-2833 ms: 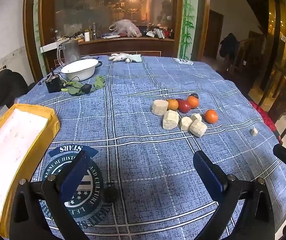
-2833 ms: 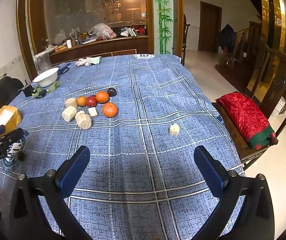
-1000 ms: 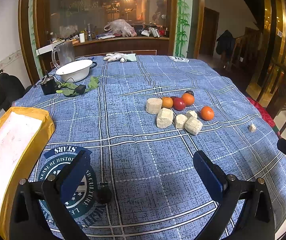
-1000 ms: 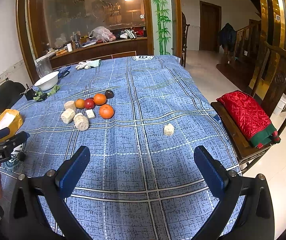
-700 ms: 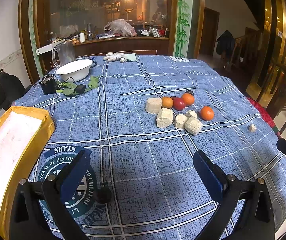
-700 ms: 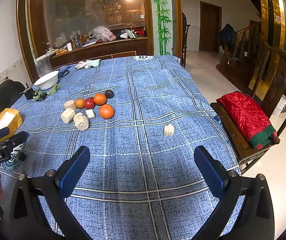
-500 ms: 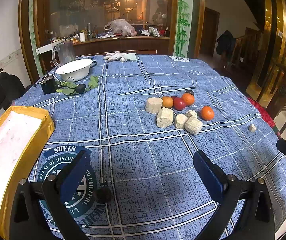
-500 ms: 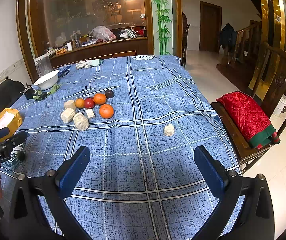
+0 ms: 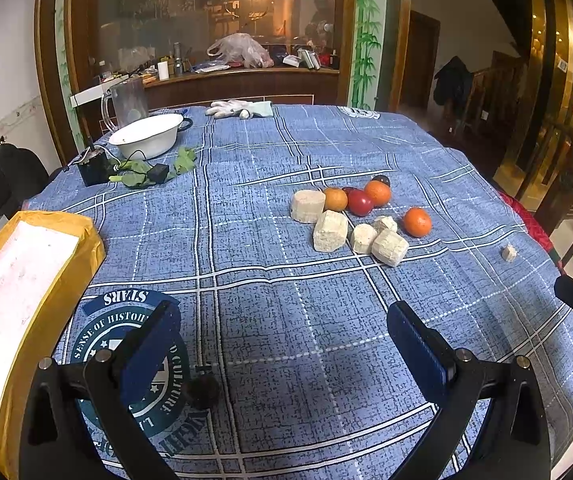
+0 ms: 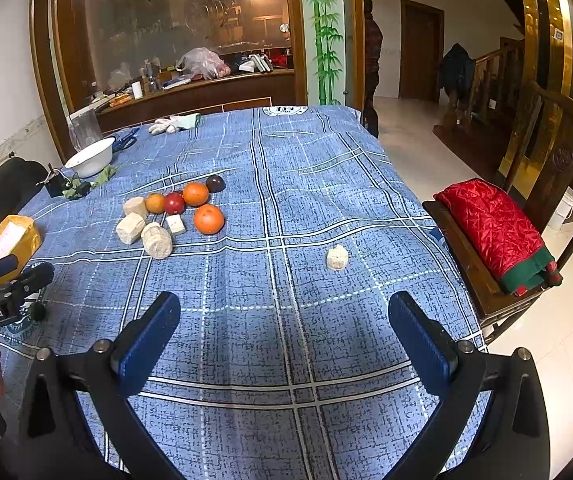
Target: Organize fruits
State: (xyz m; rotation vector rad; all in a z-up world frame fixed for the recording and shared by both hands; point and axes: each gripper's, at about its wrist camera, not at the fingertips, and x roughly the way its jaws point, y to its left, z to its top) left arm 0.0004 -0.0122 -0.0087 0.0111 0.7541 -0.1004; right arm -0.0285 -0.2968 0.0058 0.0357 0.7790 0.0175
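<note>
A cluster of fruit lies mid-table on the blue checked cloth (image 9: pixel 246 208): an orange (image 9: pixel 417 221) set slightly apart, another orange (image 9: pixel 377 193), a red fruit (image 9: pixel 360 202), a small orange fruit (image 9: pixel 335 199) and a dark round fruit (image 10: pixel 215 183). Several pale foam-like chunks (image 9: pixel 330 236) lie among them; one small chunk (image 10: pixel 337 257) sits alone toward the right edge. My left gripper (image 9: pixel 282 330) hovers open above the near cloth, well short of the fruit. Nothing sits between the fingers of my right gripper (image 10: pixel 282 328), which is open above the near right of the table.
A yellow-wrapped white foam box (image 9: pixel 14 288) sits at the near left. A white bowl (image 9: pixel 146 134), a black device with green leaves (image 9: pixel 134 174), a clear jug (image 9: pixel 124 102) and gloves (image 9: pixel 240 109) occupy the far side. A chair with a red quilt (image 10: pixel 494 232) stands right of the table.
Both grippers have stayed almost still over the last second, drifting only slightly; 2.8 s ago each sat a little nearer the table. Nothing on the table has moved.
</note>
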